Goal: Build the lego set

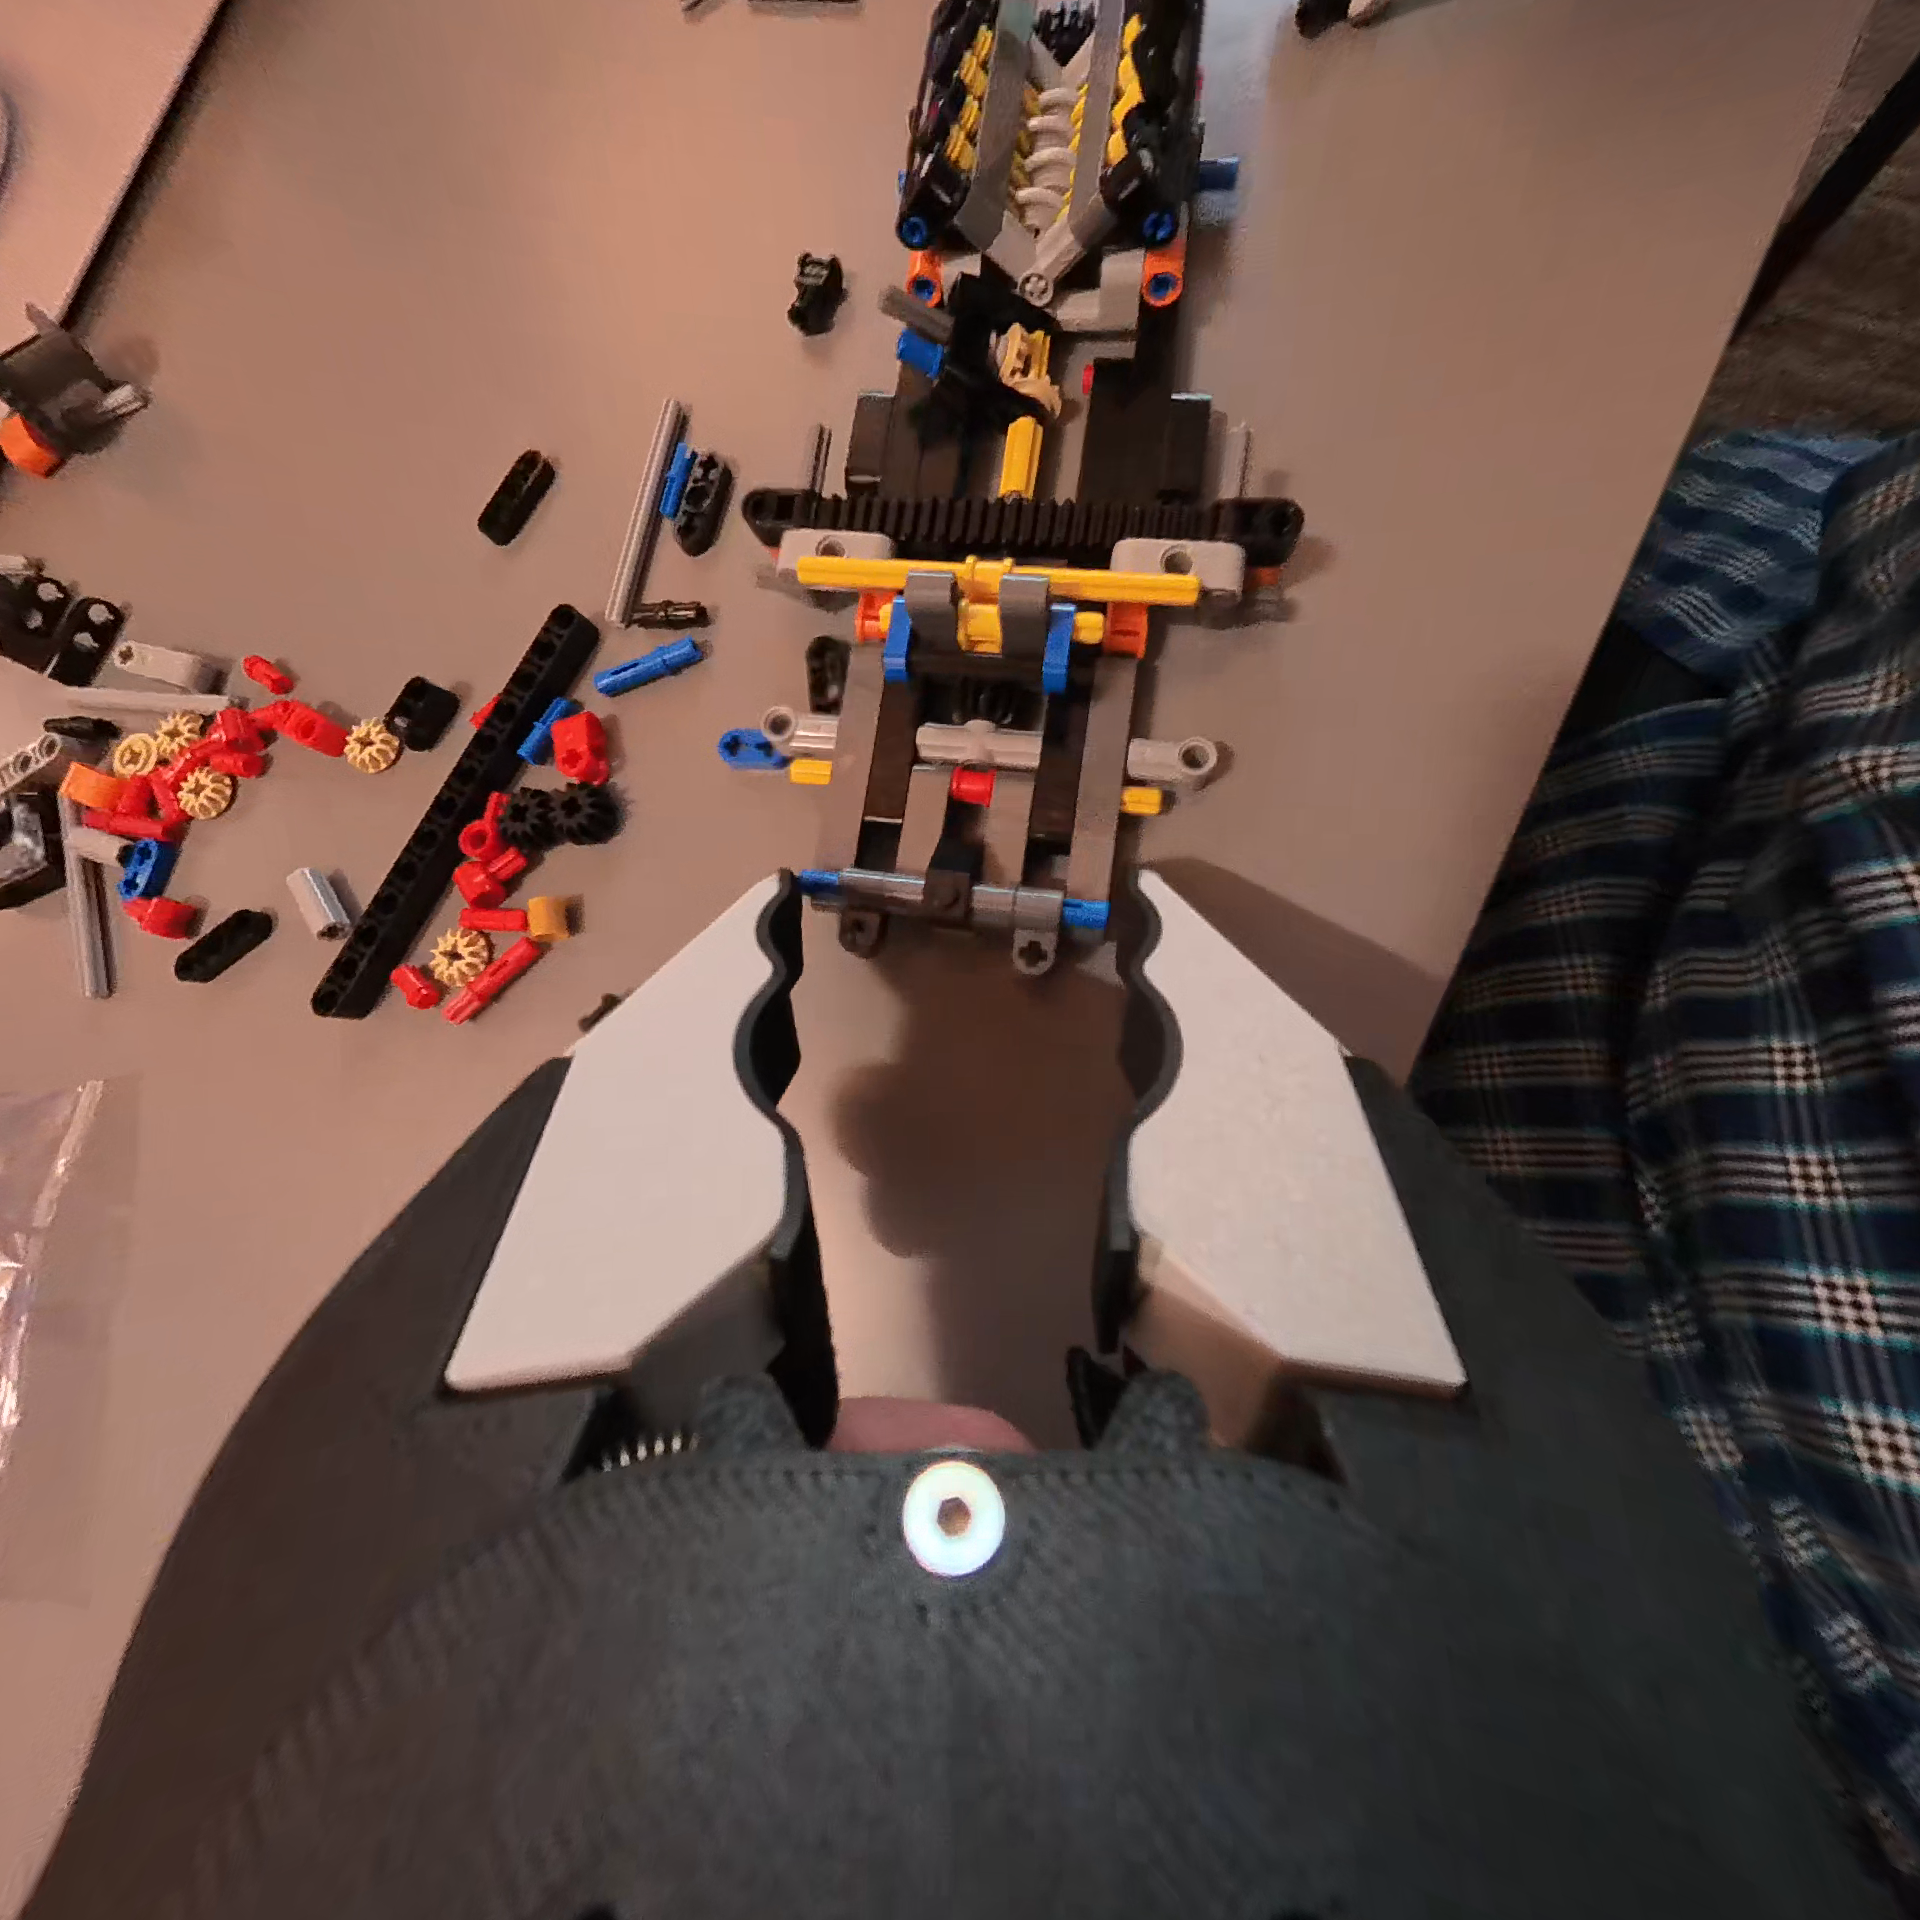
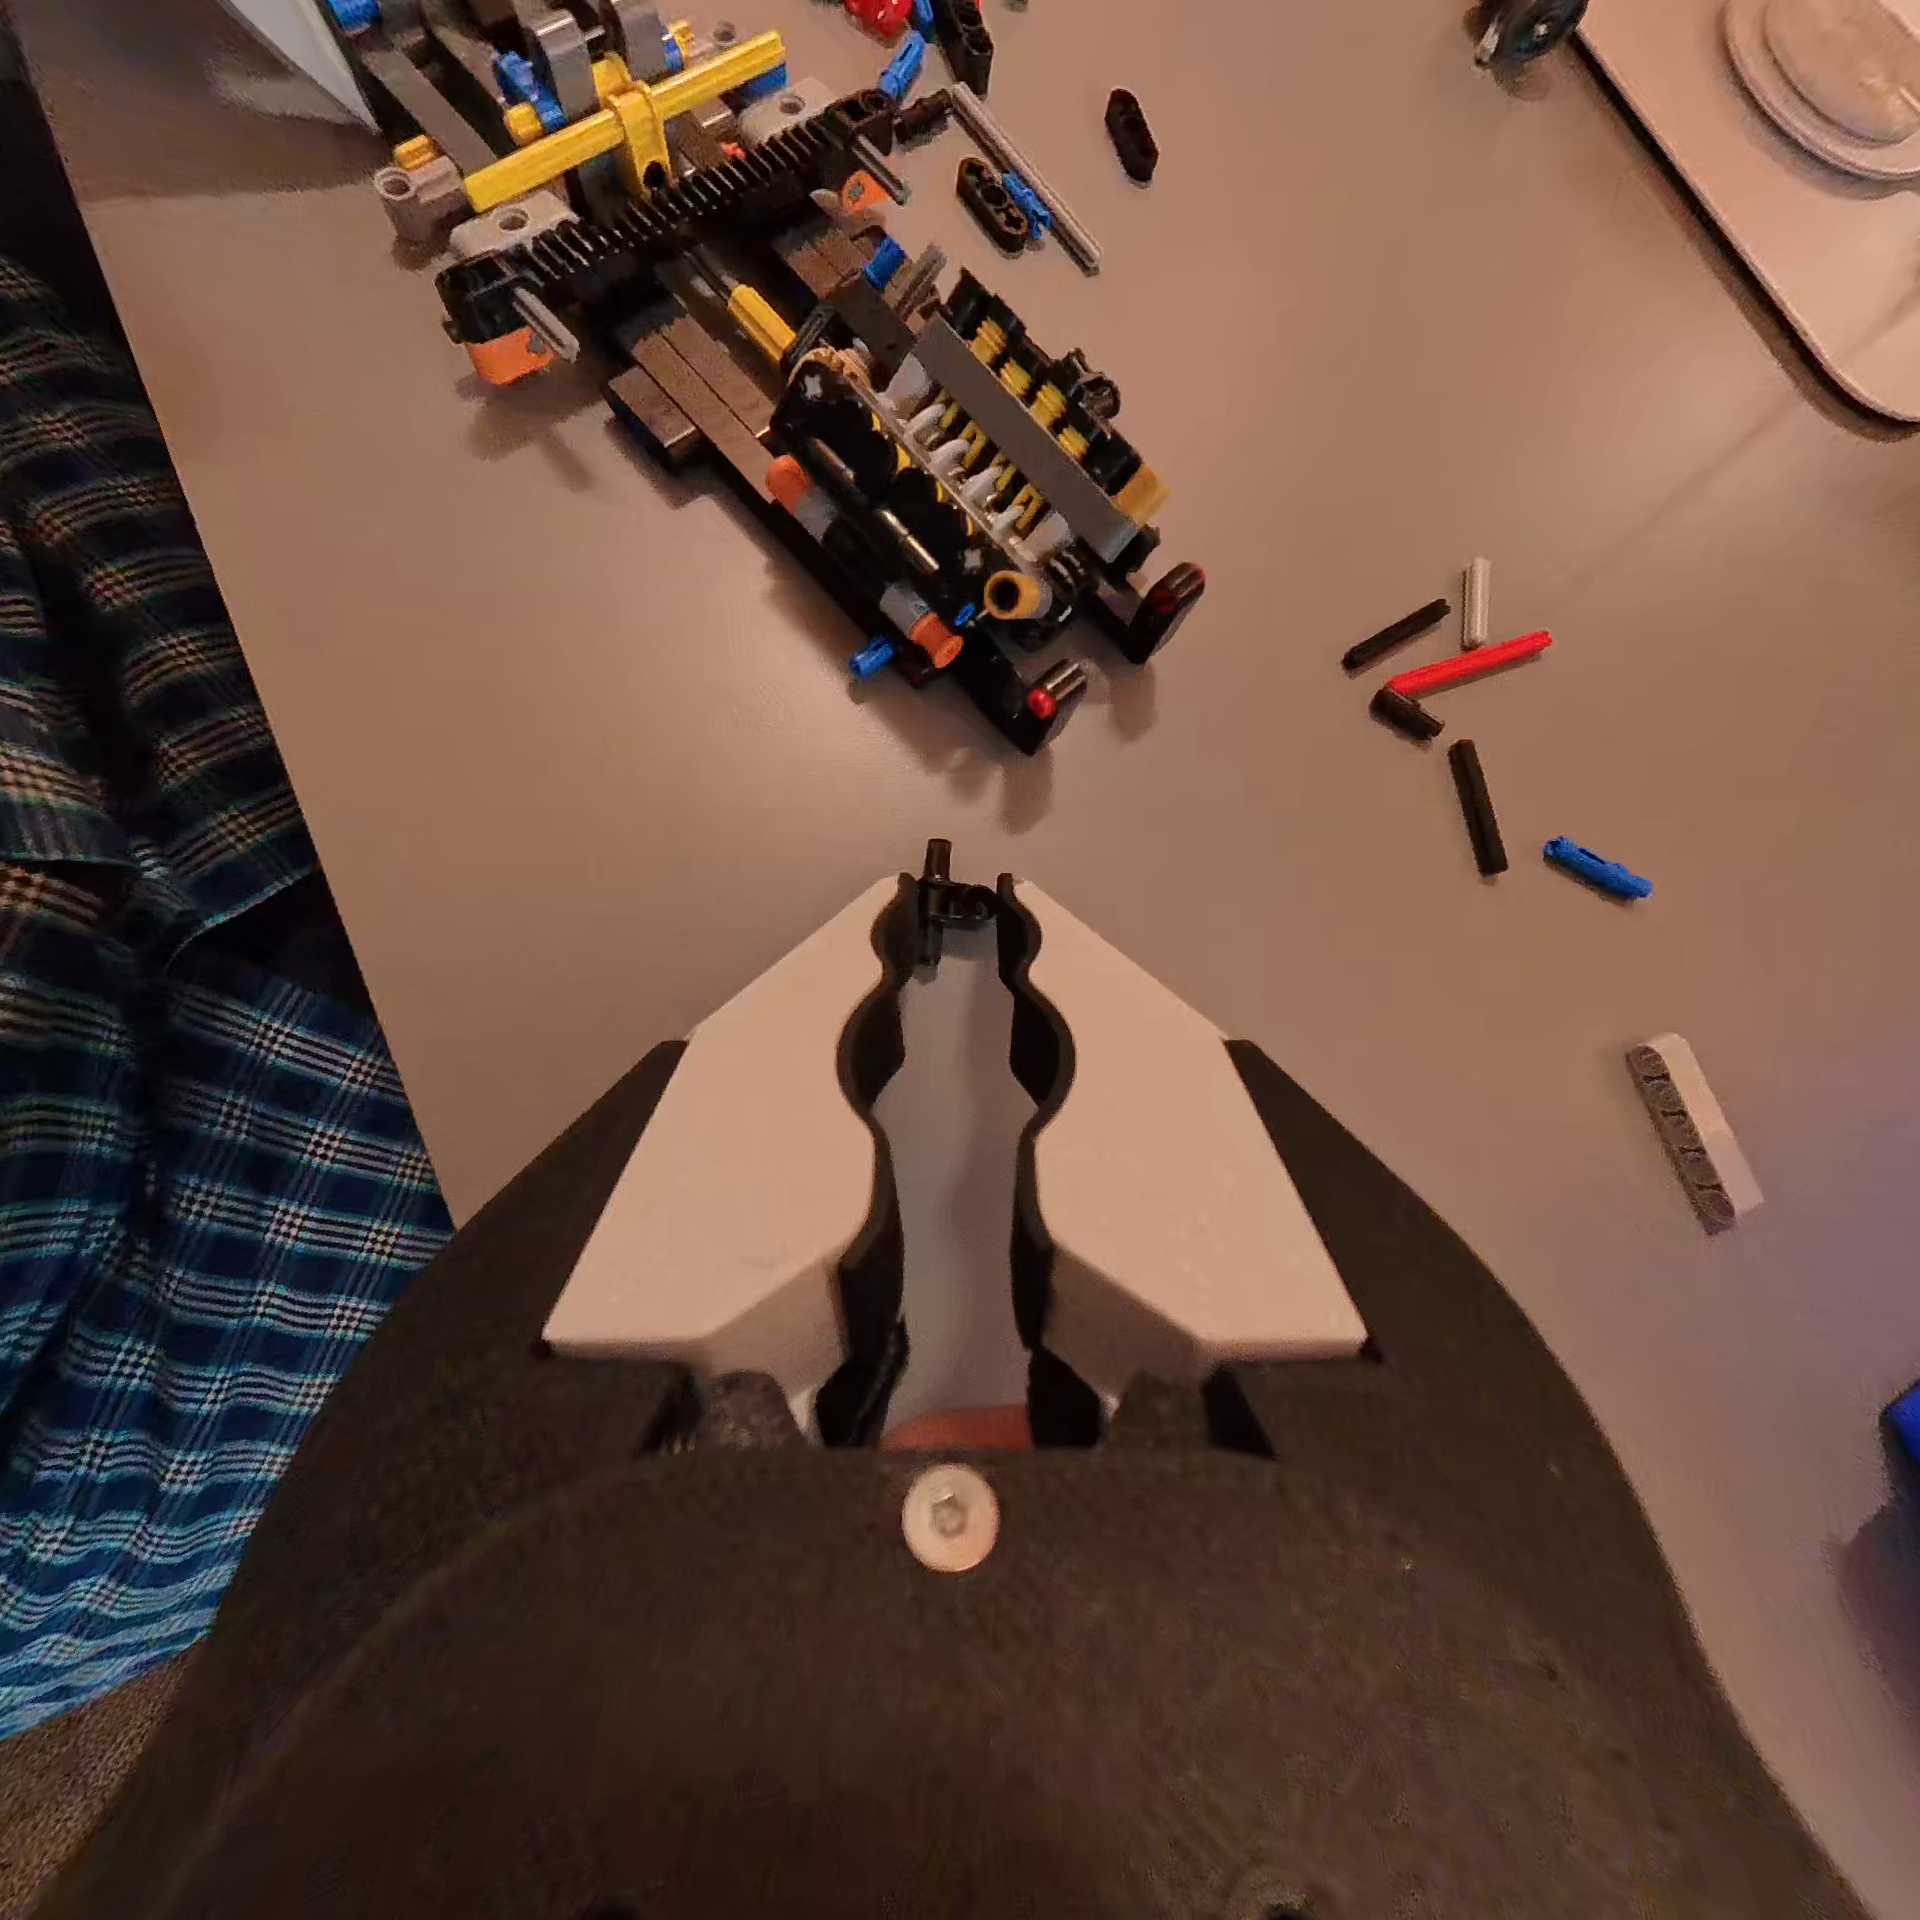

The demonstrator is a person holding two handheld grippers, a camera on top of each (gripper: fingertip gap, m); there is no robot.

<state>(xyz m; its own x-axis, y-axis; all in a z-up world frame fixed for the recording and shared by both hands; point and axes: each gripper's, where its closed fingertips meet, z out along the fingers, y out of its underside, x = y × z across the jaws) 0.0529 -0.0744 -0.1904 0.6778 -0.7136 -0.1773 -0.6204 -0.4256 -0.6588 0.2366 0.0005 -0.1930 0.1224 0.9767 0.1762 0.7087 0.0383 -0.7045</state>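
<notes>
A long lego chassis (image 1: pixel 997 644) of black, grey, yellow and blue parts lies on the grey table, running away from my left gripper (image 1: pixel 961 914). That gripper is open and its fingertips flank the chassis's near end without gripping it. In the right wrist view the same chassis (image 2: pixel 790 395) lies ahead and to the left. My right gripper (image 2: pixel 951 894) is shut on a small black connector piece (image 2: pixel 945 899) and holds it above the table, short of the chassis's engine end.
Loose red, black, tan and blue parts (image 1: pixel 343 810) with a long black beam (image 1: pixel 457 810) lie left of the chassis. Black, red and blue pins (image 2: pixel 1465 717) and a grey beam (image 2: pixel 1694 1132) lie right of my right gripper. A plaid sleeve (image 1: pixel 1714 935) is at the table edge. The tips of one gripper are about 20 cm away from the tips of the other.
</notes>
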